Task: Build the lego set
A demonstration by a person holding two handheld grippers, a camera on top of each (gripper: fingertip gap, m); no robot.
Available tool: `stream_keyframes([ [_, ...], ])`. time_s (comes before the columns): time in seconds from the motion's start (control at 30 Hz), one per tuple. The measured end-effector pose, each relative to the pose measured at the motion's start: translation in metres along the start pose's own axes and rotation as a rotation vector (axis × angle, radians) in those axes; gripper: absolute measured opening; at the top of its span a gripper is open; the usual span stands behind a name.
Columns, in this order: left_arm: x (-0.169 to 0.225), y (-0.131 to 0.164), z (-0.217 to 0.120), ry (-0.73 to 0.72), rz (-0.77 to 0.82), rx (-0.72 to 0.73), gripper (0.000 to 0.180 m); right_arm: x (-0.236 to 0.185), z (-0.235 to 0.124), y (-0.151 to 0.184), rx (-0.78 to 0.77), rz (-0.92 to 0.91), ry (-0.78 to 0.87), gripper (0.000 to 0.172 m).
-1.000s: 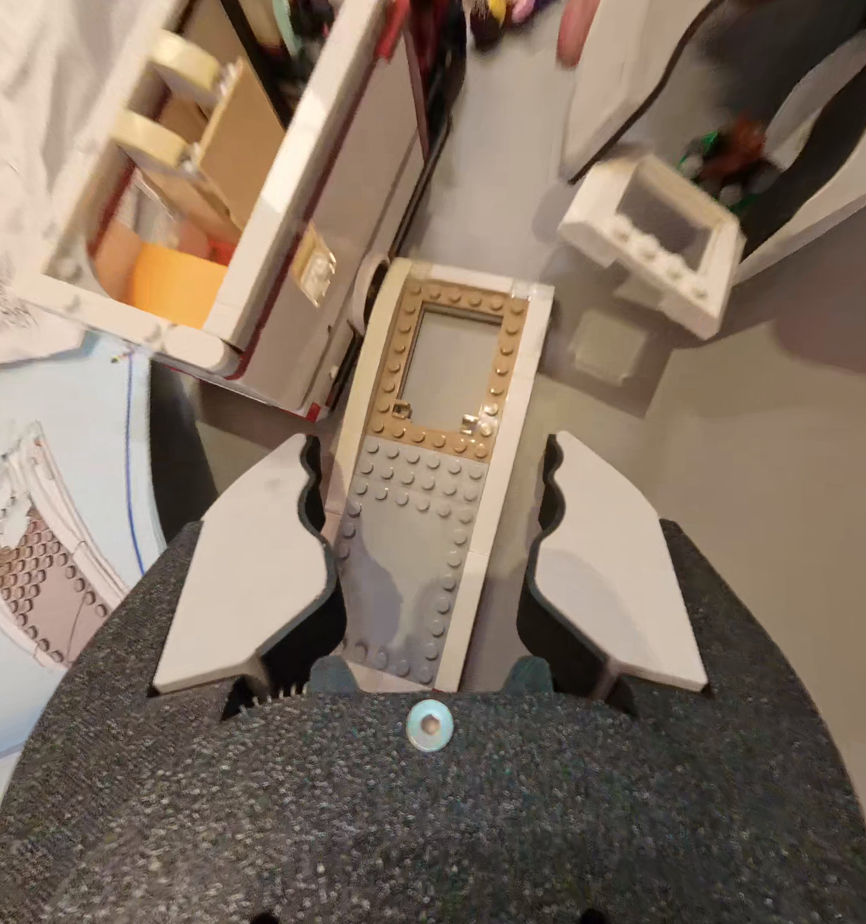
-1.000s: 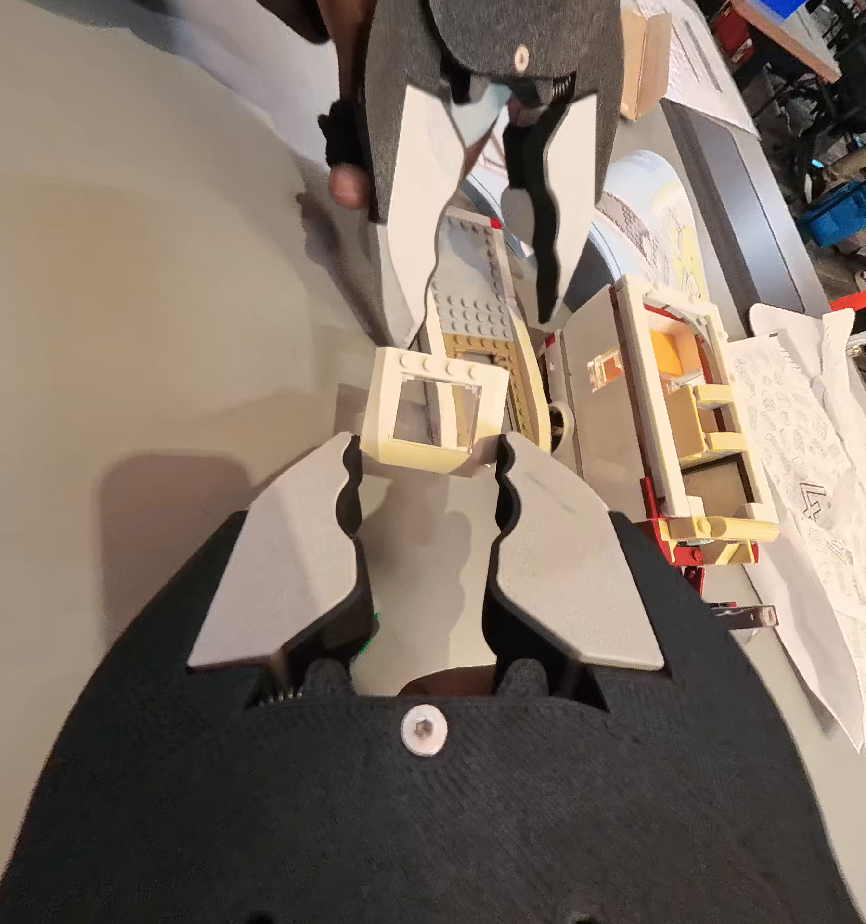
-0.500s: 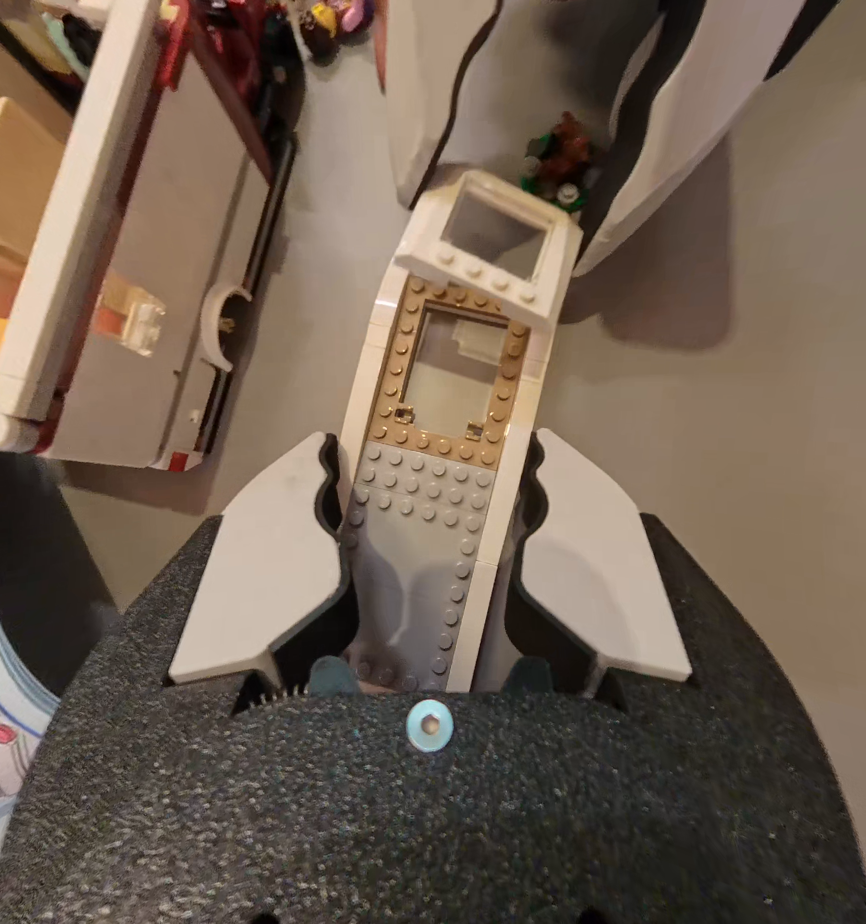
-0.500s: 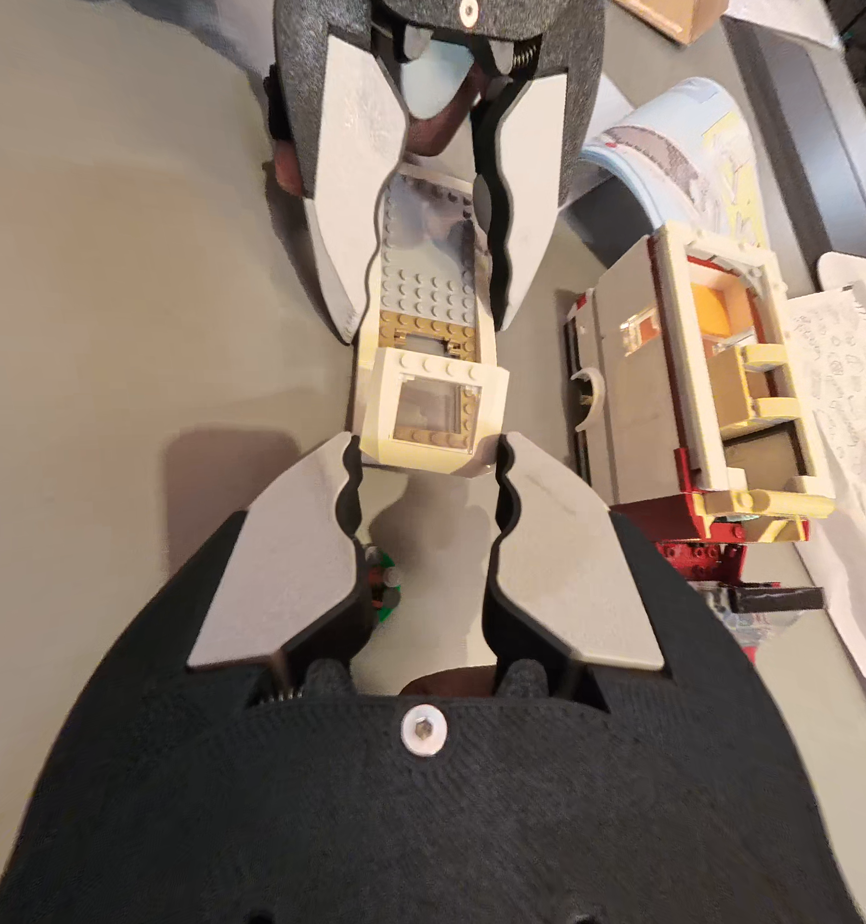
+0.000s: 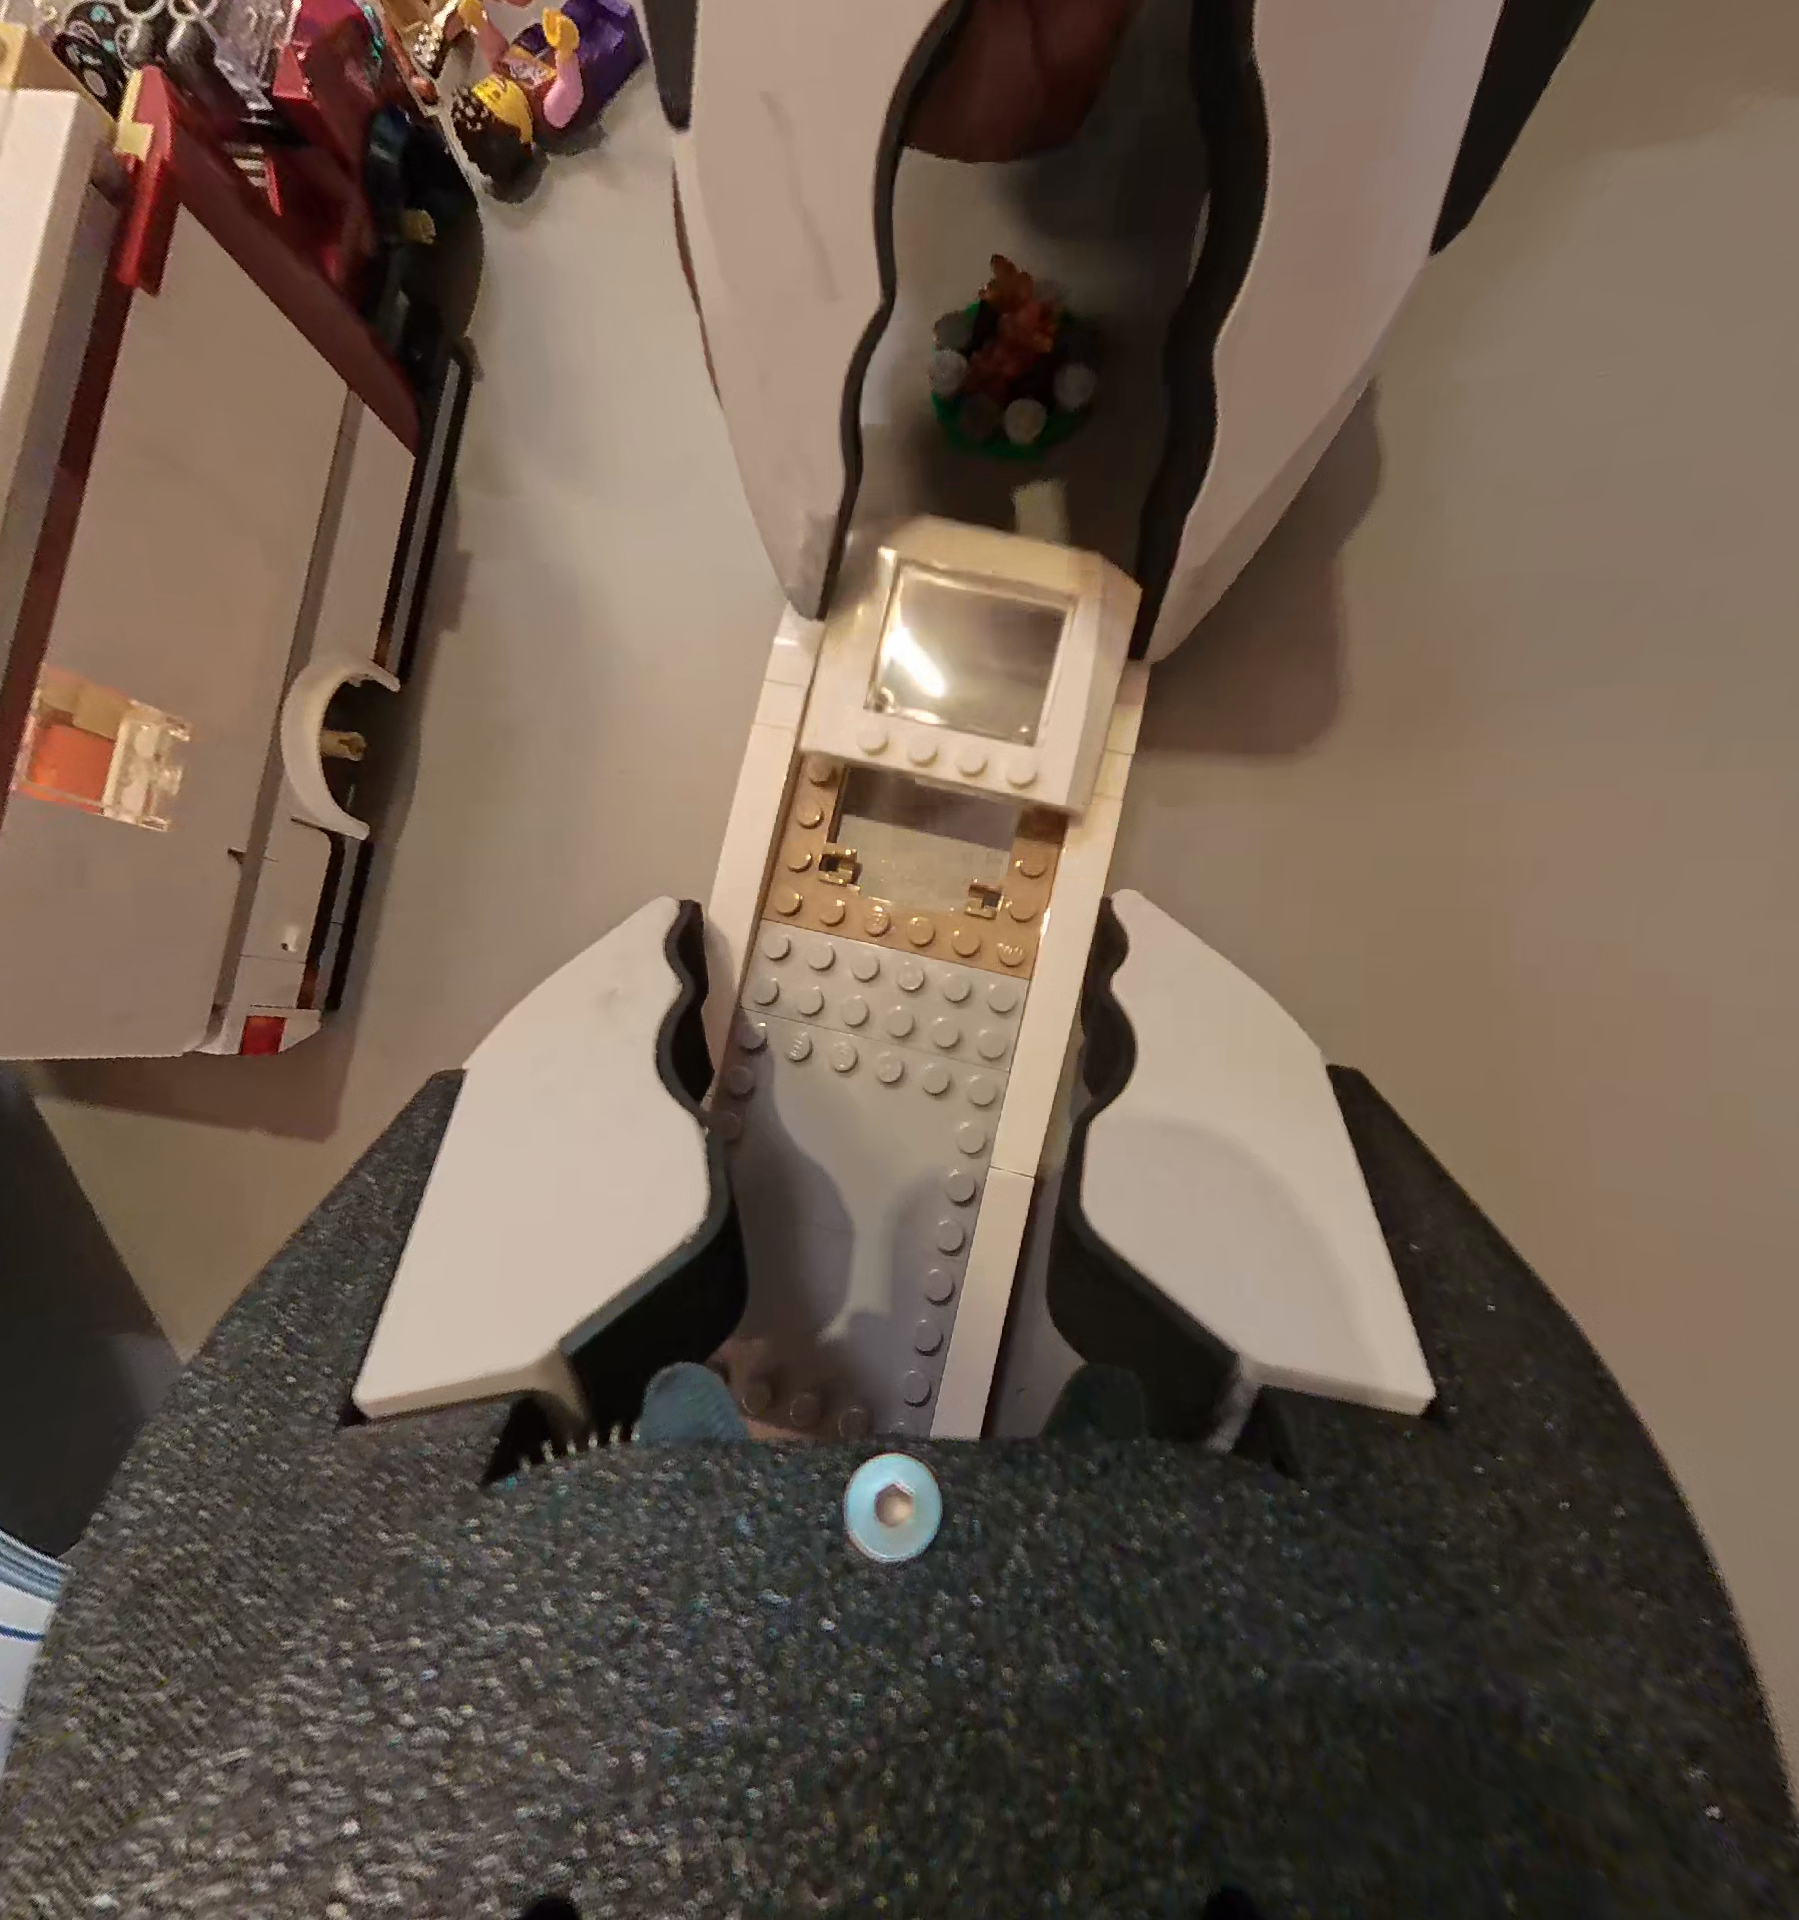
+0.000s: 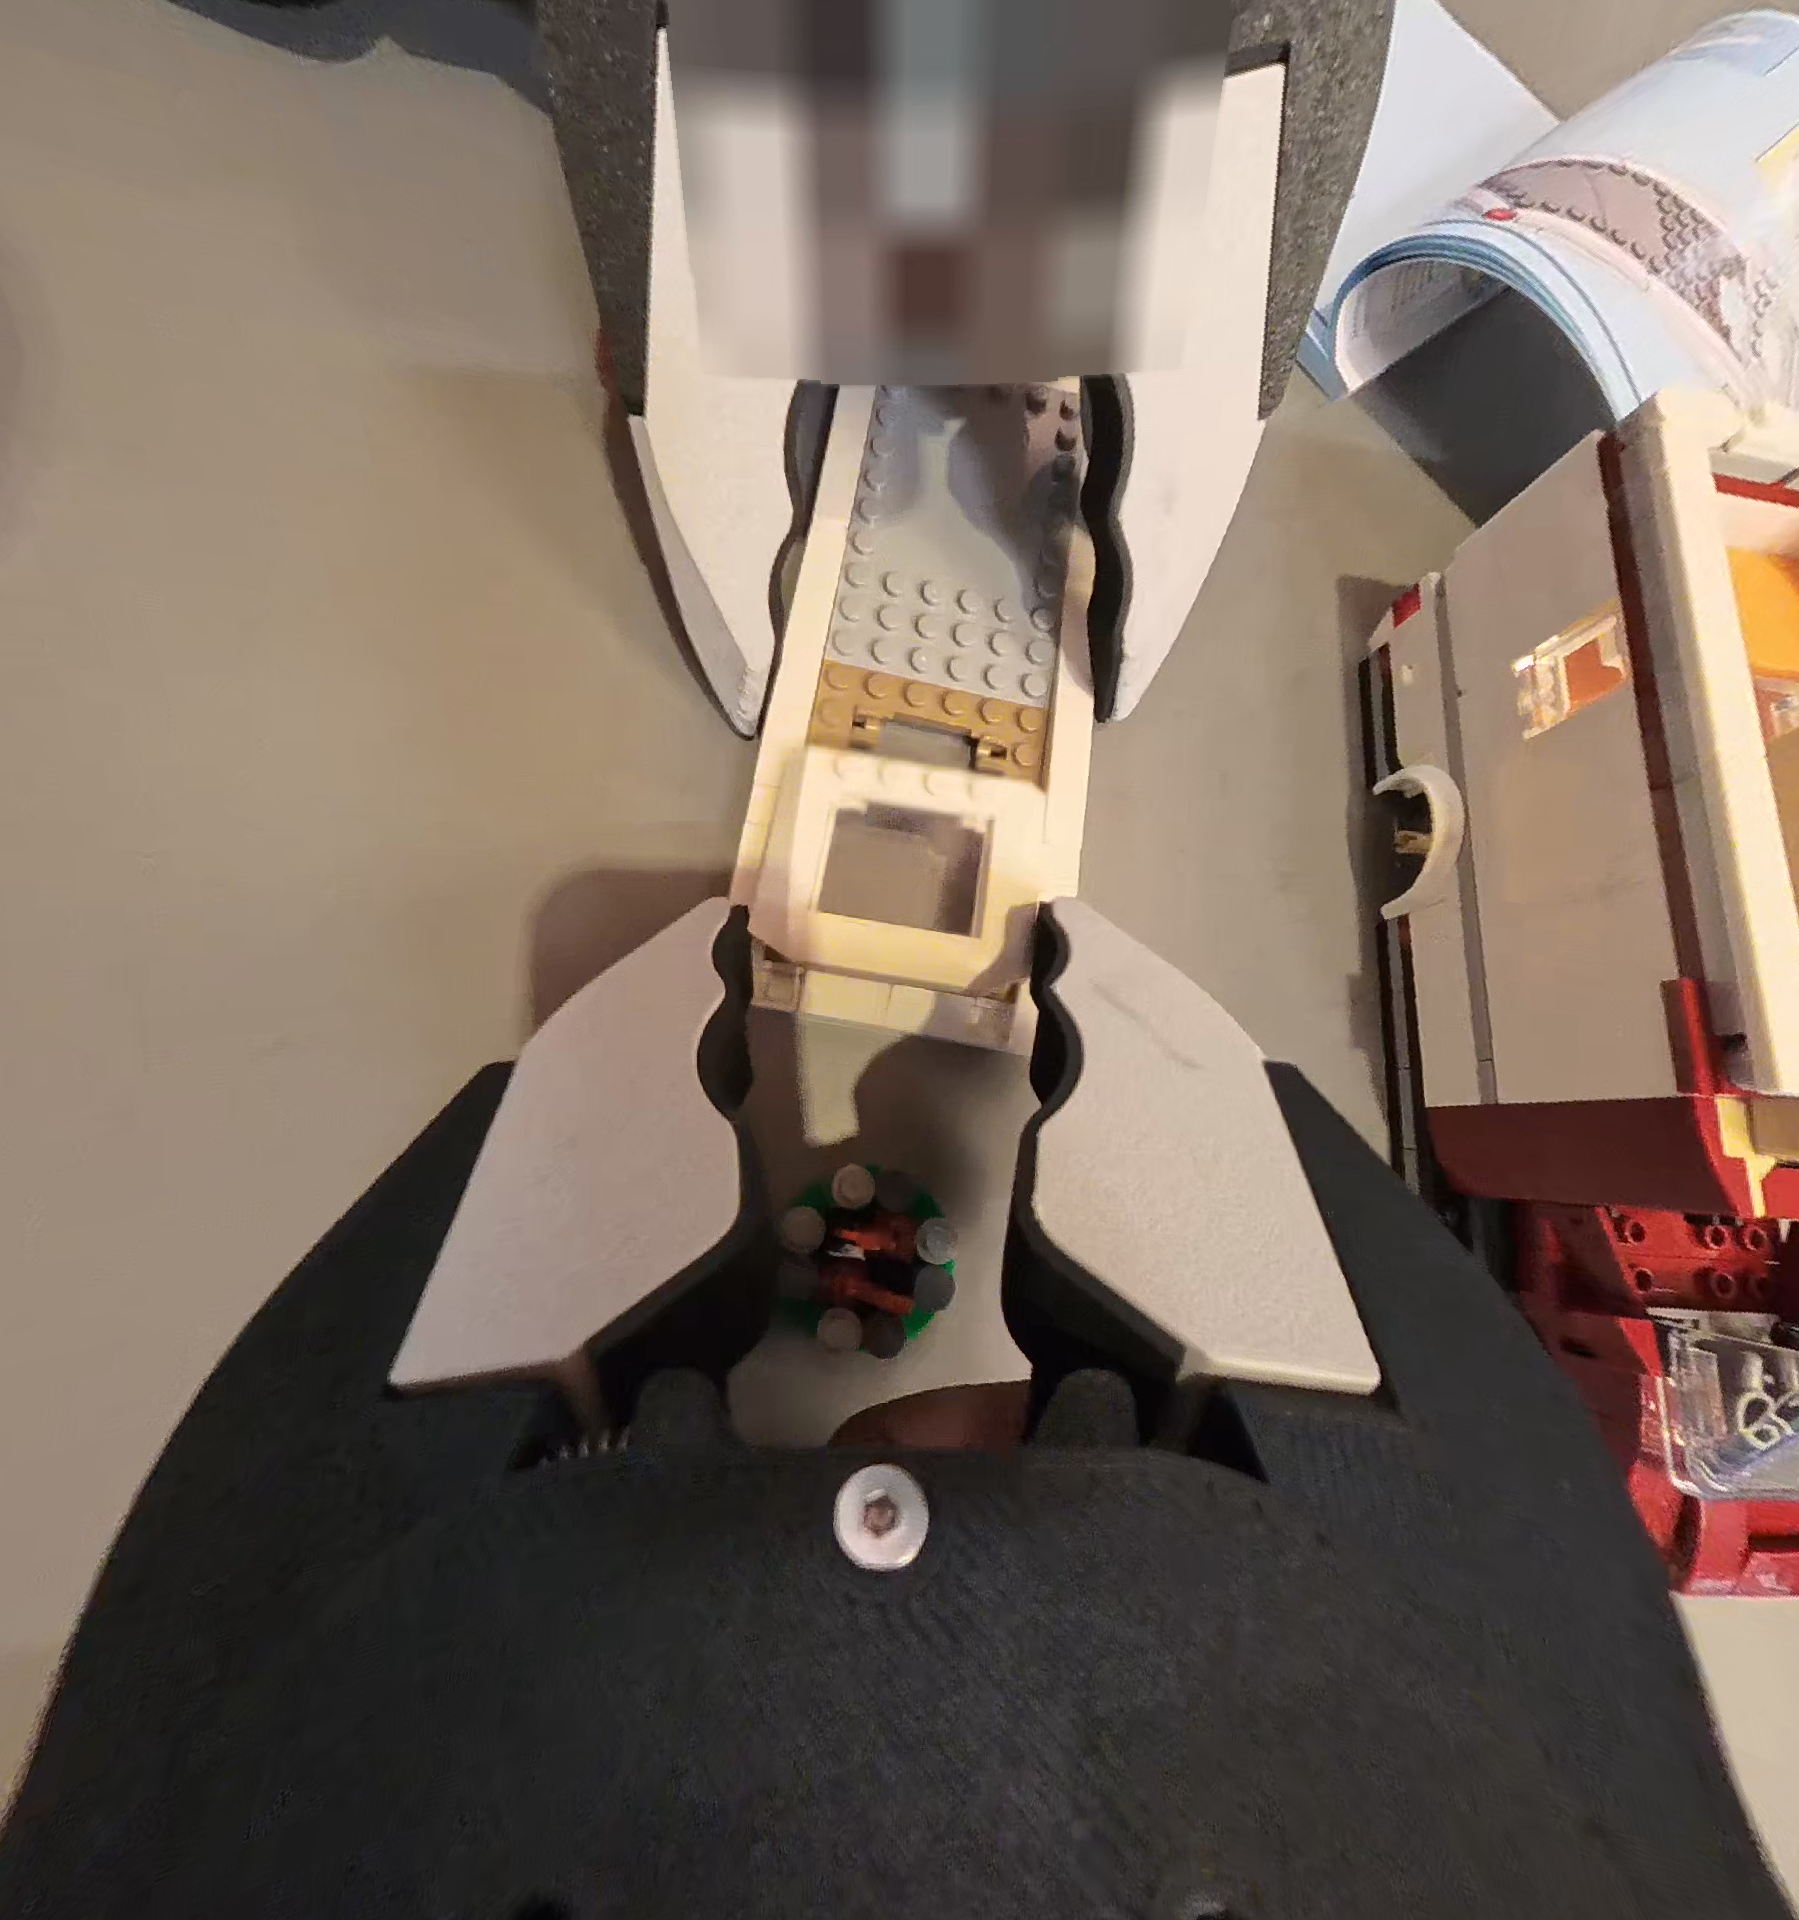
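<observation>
- A large brick-built model [image 5: 136,623], grey, white and dark red, lies at the left on the beige table [image 5: 1497,935].
- The left gripper [image 5: 895,935] clamps the long studded panel [image 5: 874,1060] by its white side edges, both pads pressing.
- The panel is probably light and stiff, though its press-fit joints could pop; the long edges look like the safest hold.
- The right gripper [image 6: 879,935] pinches the white window frame [image 6: 900,873] by its sides, set over the panel's far end.
- A small green-based brick cluster [image 6: 864,1268] sits under the right gripper.
</observation>
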State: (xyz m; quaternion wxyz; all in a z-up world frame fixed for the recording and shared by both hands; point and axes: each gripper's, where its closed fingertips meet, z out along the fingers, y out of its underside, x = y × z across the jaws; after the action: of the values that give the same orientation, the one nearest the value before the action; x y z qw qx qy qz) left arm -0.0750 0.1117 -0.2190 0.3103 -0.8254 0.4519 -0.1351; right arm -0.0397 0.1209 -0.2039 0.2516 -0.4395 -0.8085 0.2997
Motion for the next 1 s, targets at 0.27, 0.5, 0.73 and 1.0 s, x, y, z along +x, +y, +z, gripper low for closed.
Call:
stream_keyframes([
  [0.27, 0.002, -0.001, 0.000, 0.003, 0.003, 0.001, 0.071, 0.001, -0.002, -0.001, 0.006, 0.033, -0.007, 0.062],
  [0.5, 0.002, -0.002, 0.000, 0.007, -0.007, 0.010, 0.071, -0.005, 0.006, 0.007, -0.100, 0.063, -0.008, 0.092],
  [0.73, 0.004, -0.004, 0.001, 0.014, -0.009, 0.016, 0.071, -0.002, 0.013, 0.007, -0.144, 0.112, 0.027, 0.081],
  [1.0, 0.003, -0.014, -0.007, -0.044, 0.019, 0.096, 0.074, 0.006, 0.014, 0.008, -0.145, 0.174, 0.052, 0.070],
])
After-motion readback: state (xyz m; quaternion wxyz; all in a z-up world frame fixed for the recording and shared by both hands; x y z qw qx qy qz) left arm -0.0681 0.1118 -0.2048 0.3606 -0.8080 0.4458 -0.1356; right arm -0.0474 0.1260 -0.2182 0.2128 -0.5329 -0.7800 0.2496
